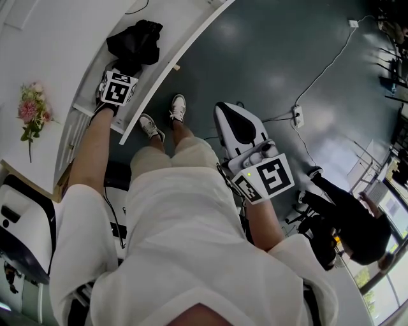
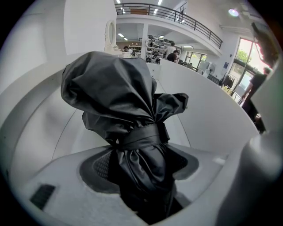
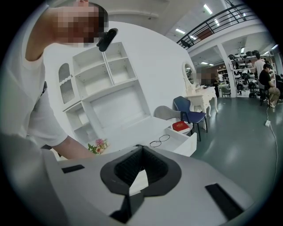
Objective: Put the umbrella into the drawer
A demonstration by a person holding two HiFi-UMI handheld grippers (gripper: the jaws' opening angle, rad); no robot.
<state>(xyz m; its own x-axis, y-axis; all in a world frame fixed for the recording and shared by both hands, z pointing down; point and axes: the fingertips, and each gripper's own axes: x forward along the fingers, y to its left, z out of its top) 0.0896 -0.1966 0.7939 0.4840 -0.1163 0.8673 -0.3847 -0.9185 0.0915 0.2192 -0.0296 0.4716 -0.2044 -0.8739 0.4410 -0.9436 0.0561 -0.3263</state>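
Open hall, railed mezzanine [image 2: 168, 11], white shelving [image 3: 106, 75]

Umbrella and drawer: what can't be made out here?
- Lower end of the umbrella: in the left gripper view it is buried between the opening jaws of the left gripper and cut off by the bottom edge.
- Floor of the drawer beneath it: covered by the umbrella in both the left gripper and head views.
- Jaws in the head view: hidden under the marker cube.
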